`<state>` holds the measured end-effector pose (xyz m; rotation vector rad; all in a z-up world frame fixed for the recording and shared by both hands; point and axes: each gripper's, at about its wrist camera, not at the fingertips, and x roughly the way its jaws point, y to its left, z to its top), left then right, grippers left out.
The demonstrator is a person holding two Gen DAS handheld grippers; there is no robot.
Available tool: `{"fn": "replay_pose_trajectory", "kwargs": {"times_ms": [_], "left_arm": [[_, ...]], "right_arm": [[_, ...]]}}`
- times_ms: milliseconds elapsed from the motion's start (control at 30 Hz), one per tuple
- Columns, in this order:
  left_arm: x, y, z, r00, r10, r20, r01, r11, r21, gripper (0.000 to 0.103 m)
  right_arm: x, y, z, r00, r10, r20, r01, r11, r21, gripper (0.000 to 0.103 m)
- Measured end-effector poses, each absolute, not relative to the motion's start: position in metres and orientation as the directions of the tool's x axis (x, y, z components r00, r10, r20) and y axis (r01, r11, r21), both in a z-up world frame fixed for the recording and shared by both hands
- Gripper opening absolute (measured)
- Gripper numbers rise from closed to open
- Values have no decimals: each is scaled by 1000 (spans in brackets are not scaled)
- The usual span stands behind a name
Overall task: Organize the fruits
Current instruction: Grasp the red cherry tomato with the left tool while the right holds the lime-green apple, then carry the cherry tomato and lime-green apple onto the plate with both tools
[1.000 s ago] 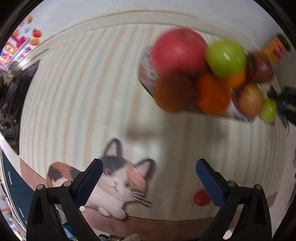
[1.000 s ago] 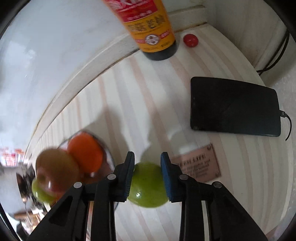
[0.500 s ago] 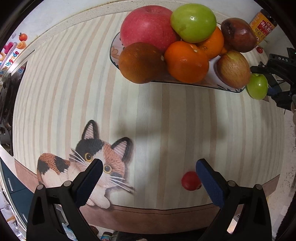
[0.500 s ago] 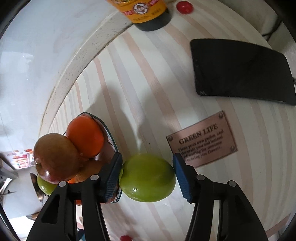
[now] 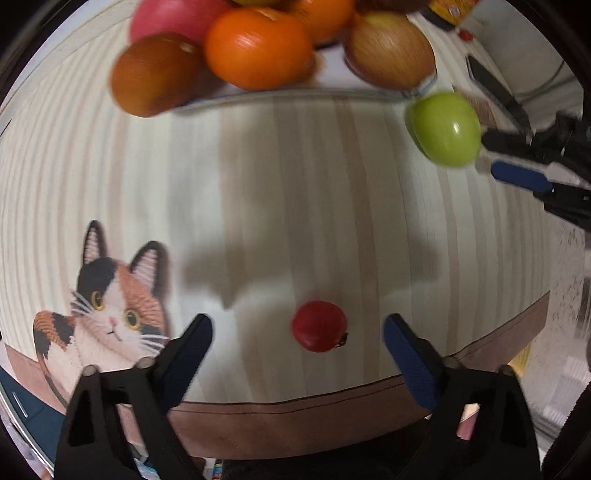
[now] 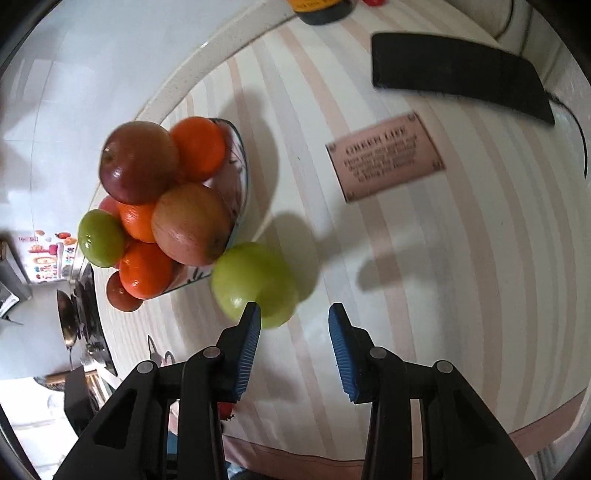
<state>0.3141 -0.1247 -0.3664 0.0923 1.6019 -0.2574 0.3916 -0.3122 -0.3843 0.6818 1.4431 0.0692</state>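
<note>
— How far along is the sorting?

— Most of it looks done. The plate (image 6: 242, 173) is heaped with oranges, apples and one green fruit. A second green fruit (image 6: 255, 282) lies on the counter (image 6: 461, 258) just beside the plate's rim, so I'd say it is not yet in.

— Are the right tongs (image 6: 294, 307) holding it?

— No. They stand narrowly apart with nothing between them, and the green fruit sits just past the tip of one finger.

— And the left tongs (image 5: 297, 321)?

— Spread wide and closing, pointing down at a cherry tomato (image 5: 319, 330) on the counter, well apart from the plate. It sits between the pads, which don't touch it.

— Anything else left?

— Another small red fruit (image 5: 466, 35) lies beyond the plate.
</note>
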Motion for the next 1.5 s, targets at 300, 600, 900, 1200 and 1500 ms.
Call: {"fn": "replay_pose_trajectory", "kwargs": {"times_ms": [300, 600, 900, 1200, 1500], "left_arm": [[312, -144, -376, -35, -69, -997, 261, 962, -76, 30], [329, -104, -367, -3, -90, -996, 165, 982, -89, 30], [320, -60, -370, -16, -139, -990, 81, 987, -140, 30], [307, -21, -378, -25, -135, -991, 52, 989, -136, 30], [300, -61, -369, -13, -138, -990, 49, 989, -139, 30]], "right_arm": [[403, -303, -367, 207, 452, -868, 300, 815, 496, 61], [421, -270, -376, 156, 336, -929, 212, 907, 364, 62], [348, -242, -355, 88, 399, -913, 92, 909, 406, 62], [327, -235, -372, 57, 361, -931, 45, 930, 363, 63], [329, -225, -382, 32, 371, -928, 41, 927, 372, 64]]}}
